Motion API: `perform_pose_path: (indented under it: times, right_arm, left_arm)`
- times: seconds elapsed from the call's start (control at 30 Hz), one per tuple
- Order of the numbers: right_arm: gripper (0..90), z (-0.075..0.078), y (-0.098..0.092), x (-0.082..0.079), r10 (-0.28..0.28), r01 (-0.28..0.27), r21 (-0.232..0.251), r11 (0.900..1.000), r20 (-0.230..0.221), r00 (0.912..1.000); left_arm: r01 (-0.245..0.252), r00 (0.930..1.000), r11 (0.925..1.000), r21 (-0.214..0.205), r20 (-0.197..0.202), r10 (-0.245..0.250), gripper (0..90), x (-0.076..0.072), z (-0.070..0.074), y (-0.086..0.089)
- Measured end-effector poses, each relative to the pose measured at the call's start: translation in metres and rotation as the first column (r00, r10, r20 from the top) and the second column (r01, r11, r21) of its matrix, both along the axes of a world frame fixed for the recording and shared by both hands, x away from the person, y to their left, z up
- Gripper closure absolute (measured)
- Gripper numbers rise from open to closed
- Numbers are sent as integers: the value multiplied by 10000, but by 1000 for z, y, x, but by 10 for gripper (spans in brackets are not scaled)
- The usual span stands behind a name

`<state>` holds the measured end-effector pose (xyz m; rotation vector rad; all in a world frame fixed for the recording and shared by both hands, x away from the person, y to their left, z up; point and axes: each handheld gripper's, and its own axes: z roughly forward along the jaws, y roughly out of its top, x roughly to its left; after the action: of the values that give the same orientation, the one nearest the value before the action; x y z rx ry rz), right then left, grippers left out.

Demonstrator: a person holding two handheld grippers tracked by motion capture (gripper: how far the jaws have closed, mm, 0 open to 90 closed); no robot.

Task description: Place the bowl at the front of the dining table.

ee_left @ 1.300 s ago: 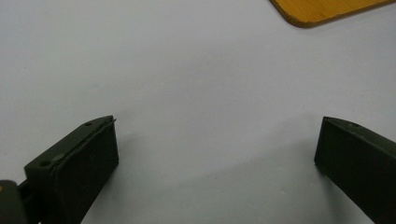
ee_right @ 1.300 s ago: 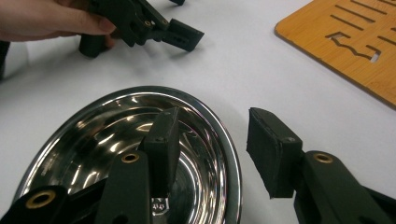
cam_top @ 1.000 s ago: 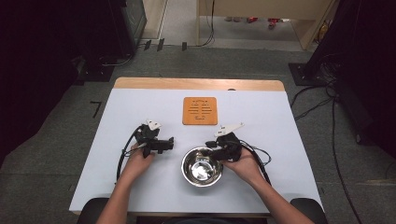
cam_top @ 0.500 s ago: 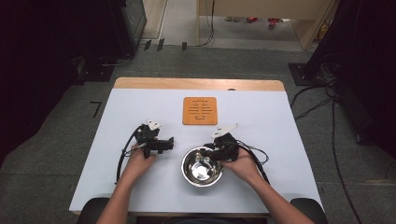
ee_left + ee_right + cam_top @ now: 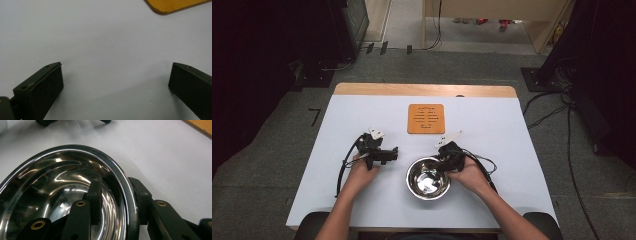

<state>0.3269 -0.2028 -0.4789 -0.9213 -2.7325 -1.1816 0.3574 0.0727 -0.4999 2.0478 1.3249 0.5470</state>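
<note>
Table [image 5: 362, 115]: we see a pale top with a wooden strip [image 5: 422, 90] along its far edge
Floor [image 5: 277, 165]: we see grey carpet on both sides of the table, and a lighter, smoother floor [image 5: 402, 20] past it
Left side: we make out dark equipment [image 5: 347, 25] and black drapes [image 5: 247, 75] in shadow
Right side: we see a black drape [image 5: 607, 75] and cables [image 5: 552, 107] trailing over the carpet
Far end: we see light wooden furniture [image 5: 492, 10]
Light: we find it even on the table, dim at both edges
</note>
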Motion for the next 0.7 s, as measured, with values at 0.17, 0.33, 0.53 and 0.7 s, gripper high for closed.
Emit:
perform_pose_path:
  times: [0.17, 0.33, 0.53, 0.7]
  right_arm:
    - [652, -2, 2, 2, 81, -84, -108, 9999, -256, 9996]
    - [667, -3, 3, 4, 106, -109, -58, 9999, -552, 9984]
    - [710, 2, -1, 5, 170, -168, 29, 9999, -857, 9962]
    - [759, 6, -7, 4, 270, -280, -105, 9996, -847, 9960]
  left_arm:
    - [9, 10000, 10000, 2, 2, -9, 0, 0, 0, 0]
    - [1, 10000, 10000, 0, -3, -1, 0, 0, 0, 0]
    - [4, 10000, 10000, 1, -6, -4, 0, 0, 0, 0]
    - [4, 10000, 10000, 2, -7, -4, 0, 0, 0, 0]
